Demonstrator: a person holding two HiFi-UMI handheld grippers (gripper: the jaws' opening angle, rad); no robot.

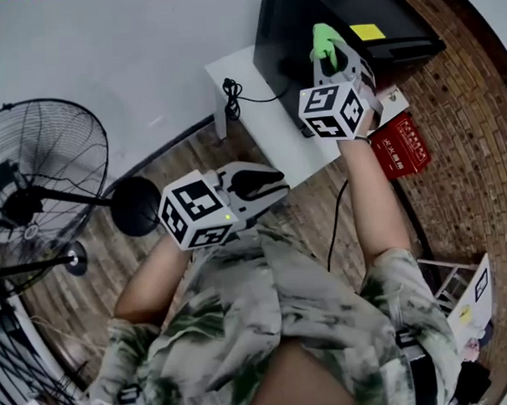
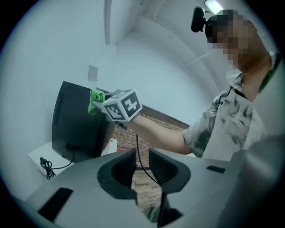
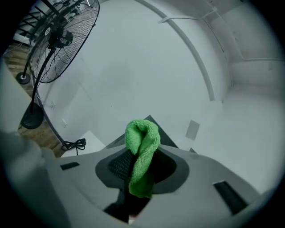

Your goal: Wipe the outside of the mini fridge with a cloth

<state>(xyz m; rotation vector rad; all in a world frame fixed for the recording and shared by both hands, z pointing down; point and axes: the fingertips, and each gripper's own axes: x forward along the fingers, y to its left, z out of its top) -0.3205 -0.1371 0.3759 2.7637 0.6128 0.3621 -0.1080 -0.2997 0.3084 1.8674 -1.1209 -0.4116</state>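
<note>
Wiping the fridge point(image 1: 290, 49), cloth point(image 1: 323, 40) pinched.
My left gripper point(image 1: 265, 183) hangs at 7 o'clock from the fridge, jaws slightly apart, empty. My right gripper point(image 1: 328, 58) pinches the cloth at 1 o'clock; I'd press flat and stroke evenly.

white wall point(image 1: 104, 44), brick floor point(image 1: 460, 121), fan point(image 1: 34, 182)

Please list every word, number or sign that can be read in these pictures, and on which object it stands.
No text can be read with certainty.
Red box: white characters, too blurred to read.
Yellow label on the mini fridge: too small.
White card: print too small.
</note>
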